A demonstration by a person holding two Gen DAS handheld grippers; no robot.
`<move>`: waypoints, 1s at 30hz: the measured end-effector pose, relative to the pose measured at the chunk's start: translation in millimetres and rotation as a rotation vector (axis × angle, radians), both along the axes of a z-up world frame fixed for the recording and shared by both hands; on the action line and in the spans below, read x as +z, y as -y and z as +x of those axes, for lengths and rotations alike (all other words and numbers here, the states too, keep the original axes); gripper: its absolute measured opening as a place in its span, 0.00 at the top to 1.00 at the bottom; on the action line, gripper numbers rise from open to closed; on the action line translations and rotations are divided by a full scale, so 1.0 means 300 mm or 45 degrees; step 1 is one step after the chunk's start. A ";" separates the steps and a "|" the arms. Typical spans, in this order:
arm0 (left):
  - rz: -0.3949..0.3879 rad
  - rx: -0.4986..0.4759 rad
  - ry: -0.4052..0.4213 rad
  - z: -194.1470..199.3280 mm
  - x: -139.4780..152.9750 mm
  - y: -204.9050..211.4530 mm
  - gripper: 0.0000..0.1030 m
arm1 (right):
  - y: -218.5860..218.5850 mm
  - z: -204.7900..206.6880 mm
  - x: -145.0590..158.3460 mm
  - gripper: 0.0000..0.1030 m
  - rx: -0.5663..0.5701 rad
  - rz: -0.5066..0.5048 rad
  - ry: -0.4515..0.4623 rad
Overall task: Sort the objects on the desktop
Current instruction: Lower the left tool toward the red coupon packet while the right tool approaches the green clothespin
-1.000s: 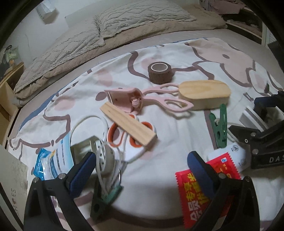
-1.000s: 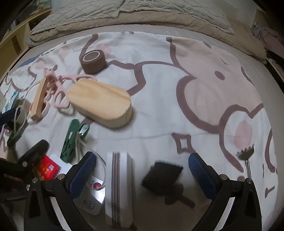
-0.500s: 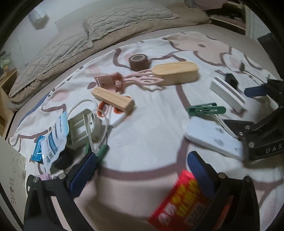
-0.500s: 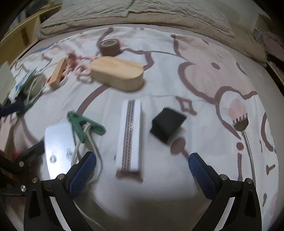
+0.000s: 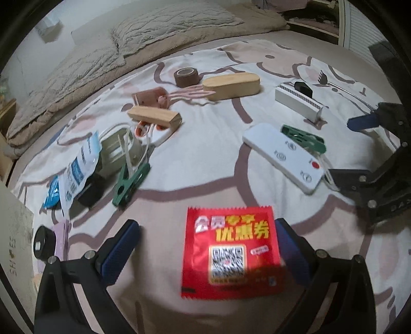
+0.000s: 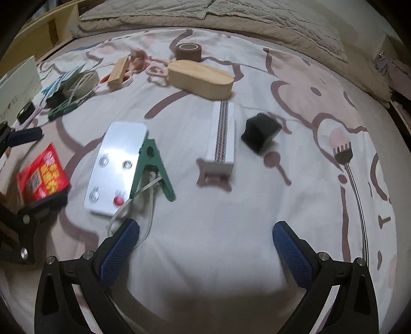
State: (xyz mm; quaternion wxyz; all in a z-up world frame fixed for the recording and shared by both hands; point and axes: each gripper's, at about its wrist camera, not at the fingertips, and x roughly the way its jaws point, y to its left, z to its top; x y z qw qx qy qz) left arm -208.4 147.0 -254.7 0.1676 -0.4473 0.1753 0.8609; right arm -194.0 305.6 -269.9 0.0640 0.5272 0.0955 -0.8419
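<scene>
Many small objects lie on a patterned bedsheet. My left gripper (image 5: pixel 205 246) is open, and a red packet (image 5: pixel 231 251) lies flat between its fingers. My right gripper (image 6: pixel 205 246) is open and empty above bare sheet. Ahead of it lie a white remote (image 6: pixel 115 164), a green clip (image 6: pixel 151 167), a white patterned box (image 6: pixel 222 133), a black cube (image 6: pixel 260 131) and a fork (image 6: pixel 345 164). Farther back are a wooden oval box (image 5: pixel 231 84), a brown tape roll (image 5: pixel 187 76), a wooden block (image 5: pixel 154 117) and pink scissors (image 5: pixel 164 99).
At the left lie a cable bundle (image 5: pixel 120 149), a second green clip (image 5: pixel 131 185), blue-white sachets (image 5: pixel 79 167) and a black cap (image 5: pixel 42 244). A cardboard box (image 5: pixel 12 244) stands at the left edge. Pillows (image 5: pixel 154 23) lie at the back.
Both grippers have pulled back from the objects, so more of the sheet shows. The red packet now lies centred between my left fingers. Both stay open.
</scene>
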 end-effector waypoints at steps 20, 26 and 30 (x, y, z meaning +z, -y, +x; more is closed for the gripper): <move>0.139 0.003 0.109 0.042 -0.023 0.111 0.00 | 0.006 0.238 0.002 0.00 -0.024 0.066 0.132; 0.161 -0.011 0.154 0.026 -0.009 0.118 0.00 | 0.002 0.259 0.023 0.00 -0.151 0.081 0.290; 0.198 -0.056 0.156 0.022 0.007 0.121 0.00 | 0.010 0.262 0.088 0.00 -0.116 0.072 0.306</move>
